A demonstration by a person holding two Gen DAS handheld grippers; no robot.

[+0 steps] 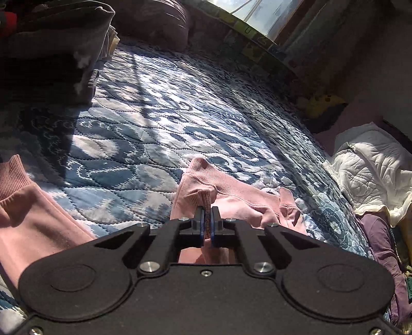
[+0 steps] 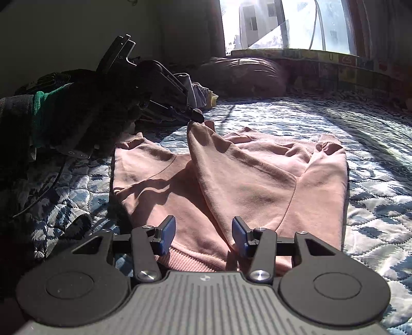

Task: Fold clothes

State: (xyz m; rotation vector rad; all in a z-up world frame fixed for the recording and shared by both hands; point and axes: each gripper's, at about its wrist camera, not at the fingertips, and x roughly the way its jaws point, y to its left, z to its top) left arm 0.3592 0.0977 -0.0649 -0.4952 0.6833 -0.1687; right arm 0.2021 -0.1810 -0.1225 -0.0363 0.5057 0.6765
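Sweatshirt (image 2: 231, 185), pink, lies mostly flat on the blue patterned quilt (image 2: 373, 144), roughly mid-bed, ribbed hem toward the right wrist camera.

Left gripper (image 1: 207, 219): jaws closed tight on a ribbed cuff (image 1: 206, 203) of the sweatshirt, fabric pinched between the blue pads. In the right wrist view the same gripper (image 2: 197, 117) comes in from the left side and holds that cuff lifted off the quilt, so the sleeve (image 2: 206, 144) rises in a ridge across the garment body and casts a shadow on the left half.

Right gripper (image 2: 203, 232): jaws wide, nothing between them. It sits low over the near hem of the sweatshirt; blue pads (image 2: 168, 229) either side of the sleeve fold line. Contact with the fabric: cannot tell.

A second ribbed cuff (image 1: 14, 175) shows at the left edge of the left wrist view, resting on the quilt.

Surroundings:
- Dark folded clothes pile (image 1: 51, 51) at the far left of the bed.
- Maroon pillow (image 2: 244, 74) at the head, under the window (image 2: 283, 23).
- White quilted blanket (image 1: 373, 165) and purple cloth (image 1: 381, 239) bunched off the right edge of the bed.
- Yellow soft toy (image 1: 324, 104) near the wall.

Strong sunlight across the quilt, hard shadows.
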